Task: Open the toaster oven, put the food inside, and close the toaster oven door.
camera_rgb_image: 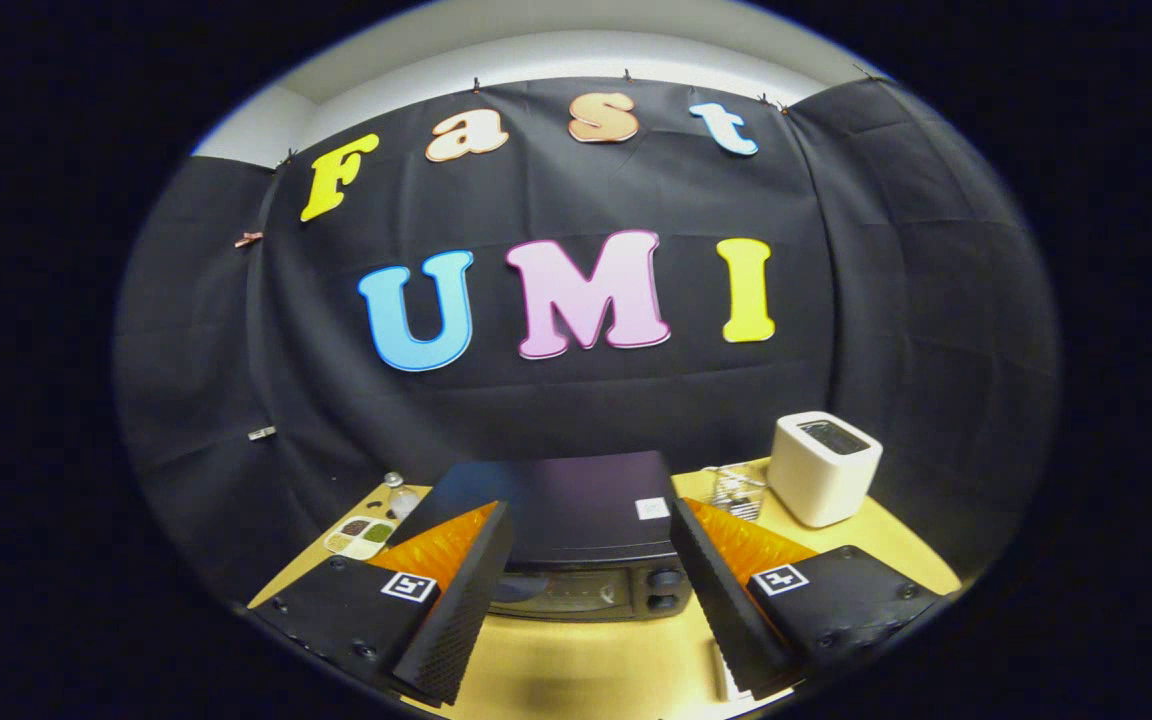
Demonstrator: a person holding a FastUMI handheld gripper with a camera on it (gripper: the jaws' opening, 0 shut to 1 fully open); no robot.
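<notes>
gripper (586,640) fingers spread wide apart, holding nothing; each finger a wedge with a ribbed, finely textured inner face, and a square printed marker on each flat mount behind. between the fingers: bare tabletop (576,665), smooth pale yellow wood-look surface, matte with a soft shadow.

just ahead of the fingers, centred in the gap: toaster oven (576,520). boxy, dark, flat smooth top with a small pale square sticker near its right rear. door closed; front glass panel dim and slightly glossy, two round knobs (664,590) stacked at the right of the front. left finger overlaps the oven's left front corner, right finger overlaps its right edge.

beyond the left finger, beside the oven: a flat pale tray (361,537) with compartments holding brownish and greenish patches, contents too small to tell. behind it a small round clear object (399,497), kind uncertain.

beyond the right finger: a clear glass cup (738,490), ribbed look, then a white rounded-corner box appliance (823,467) with a dark slot on top, smooth plastic finish.

behind everything: black cloth wall (186,350), creased in a grid of fold lines.
</notes>
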